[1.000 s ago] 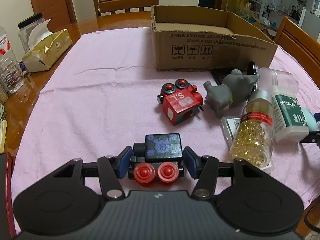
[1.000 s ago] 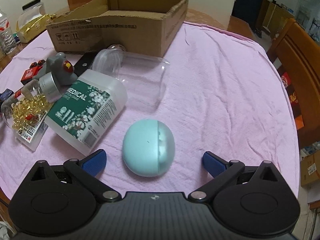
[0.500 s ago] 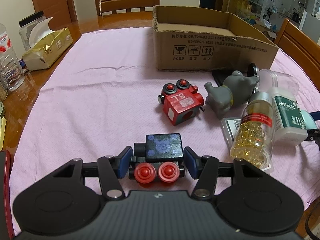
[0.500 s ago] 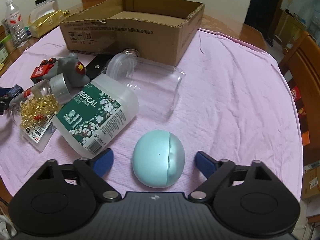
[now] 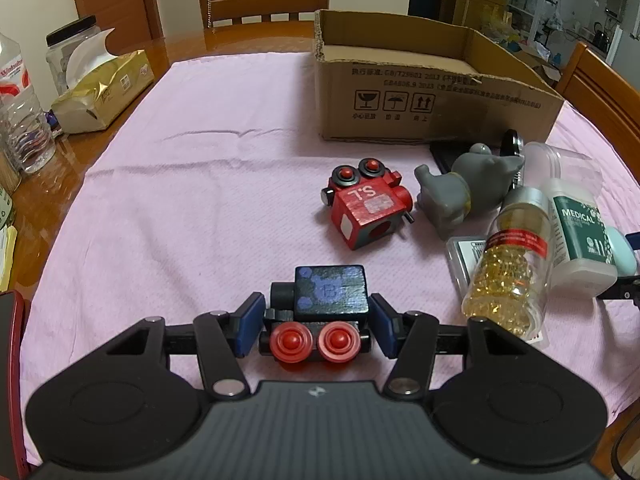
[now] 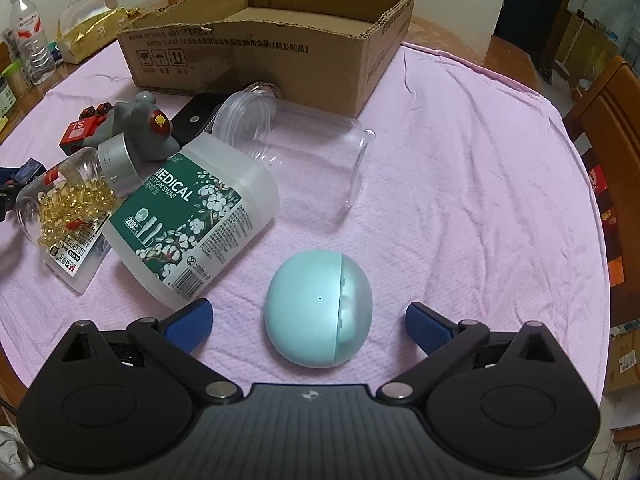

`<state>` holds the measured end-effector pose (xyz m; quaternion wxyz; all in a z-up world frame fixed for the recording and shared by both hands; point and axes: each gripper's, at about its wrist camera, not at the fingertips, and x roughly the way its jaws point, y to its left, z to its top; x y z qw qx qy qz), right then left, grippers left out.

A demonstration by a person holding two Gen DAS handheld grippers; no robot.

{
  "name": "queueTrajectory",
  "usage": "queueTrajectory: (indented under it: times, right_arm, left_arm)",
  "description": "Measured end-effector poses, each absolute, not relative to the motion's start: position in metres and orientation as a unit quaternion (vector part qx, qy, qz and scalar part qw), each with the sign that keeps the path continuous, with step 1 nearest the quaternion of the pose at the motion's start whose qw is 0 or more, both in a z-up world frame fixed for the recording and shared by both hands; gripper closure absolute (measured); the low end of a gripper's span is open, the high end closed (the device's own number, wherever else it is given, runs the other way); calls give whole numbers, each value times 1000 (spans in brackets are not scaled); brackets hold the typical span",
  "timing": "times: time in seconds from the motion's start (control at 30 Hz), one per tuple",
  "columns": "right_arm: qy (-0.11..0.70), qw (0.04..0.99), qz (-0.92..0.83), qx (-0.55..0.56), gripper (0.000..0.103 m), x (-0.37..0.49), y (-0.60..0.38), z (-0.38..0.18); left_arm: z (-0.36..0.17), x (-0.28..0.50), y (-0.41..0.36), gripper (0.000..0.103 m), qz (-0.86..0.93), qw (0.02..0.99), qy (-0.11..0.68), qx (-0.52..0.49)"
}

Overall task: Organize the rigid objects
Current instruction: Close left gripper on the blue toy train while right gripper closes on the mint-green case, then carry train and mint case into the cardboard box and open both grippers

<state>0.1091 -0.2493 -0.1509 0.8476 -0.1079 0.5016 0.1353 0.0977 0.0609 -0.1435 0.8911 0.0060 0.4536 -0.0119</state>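
Left wrist view: my left gripper (image 5: 316,322) had its jaws clenched on the dark blue toy train block (image 5: 331,295), blue pads pressed to its two sides, red wheels facing the camera, low over the pink cloth (image 5: 180,208) on the counter. Beyond it lay the red toy train block (image 5: 366,214) on its side, just beside the grey elephant figure (image 5: 460,190), with the capsule bottle (image 5: 510,258) to their right. The cardboard box (image 5: 424,114) stood open at the far side.

Right wrist view: my right gripper (image 6: 309,324) had its jaws opening — released, the pads well clear of the mint-green egg-shaped case (image 6: 318,314) lying between them on the cloth. To the left of the case lay the cotton swab container (image 6: 192,218) on its side, touching the clear plastic jar (image 6: 298,150) — that jar also lay on its side, in front of the box.
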Motion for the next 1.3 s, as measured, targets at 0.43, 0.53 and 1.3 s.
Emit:
queueTrajectory:
  times: [0.43,0.53,1.3]
  right_arm:
    - [497,849,145,-107,14,116,-250,-146]
    - [498,849,144,-99,29,118,-255,-142]
    - [518,834,144,-121,45,118,-245,-133]
  left_arm:
    - [-144,98,61,45,-9,891,454,4]
    - [-143,98,61,45,-6,891,455,3]
    - [-125,108,60,52,-43,875,482,17]
